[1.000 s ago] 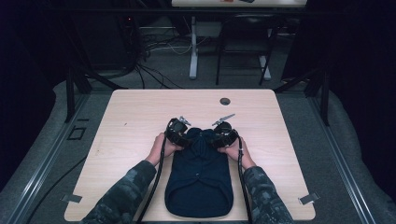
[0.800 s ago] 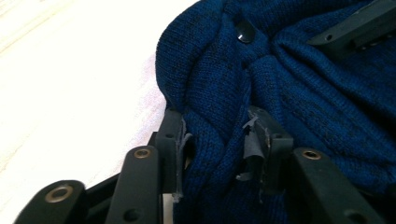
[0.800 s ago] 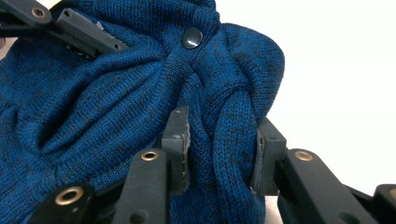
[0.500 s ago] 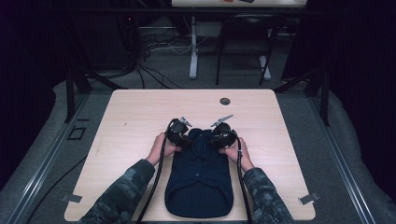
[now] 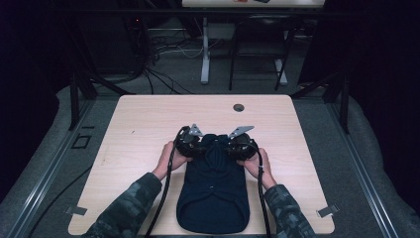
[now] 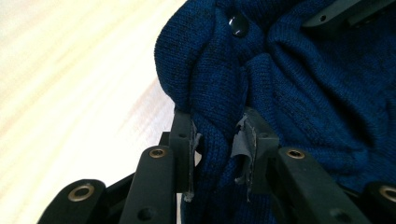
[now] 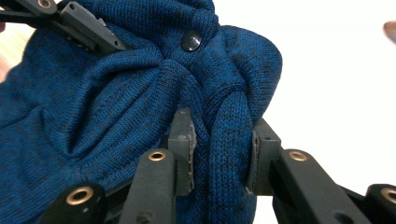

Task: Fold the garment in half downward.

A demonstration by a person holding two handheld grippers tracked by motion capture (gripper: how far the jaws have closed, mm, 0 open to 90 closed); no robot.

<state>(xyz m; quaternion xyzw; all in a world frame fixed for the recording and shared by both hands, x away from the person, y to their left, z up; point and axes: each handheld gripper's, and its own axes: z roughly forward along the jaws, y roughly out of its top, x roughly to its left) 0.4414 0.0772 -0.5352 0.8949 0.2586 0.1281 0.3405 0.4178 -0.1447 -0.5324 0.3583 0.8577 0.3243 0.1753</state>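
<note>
Both tongs pinching the far edge of the sweater

The left gripper [image 5: 194, 145] and right gripper [image 5: 238, 144] each clamp a bunched fold of the dark blue sweater [image 5: 214, 196] lying on the table [image 5: 148, 119]; the fold itself looks barely begun.

Left tongs [image 6: 217, 140] and right tongs [image 7: 219, 144] closed on sweater [image 5: 213, 193], collar end bunched, lifted

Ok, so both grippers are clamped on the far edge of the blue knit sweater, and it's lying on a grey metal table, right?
Not quite: the table is light wood, not grey metal, as the high view shows. The rest holds: the left gripper and right gripper each pinch a fold at the far edge of the blue knit sweater.
</note>
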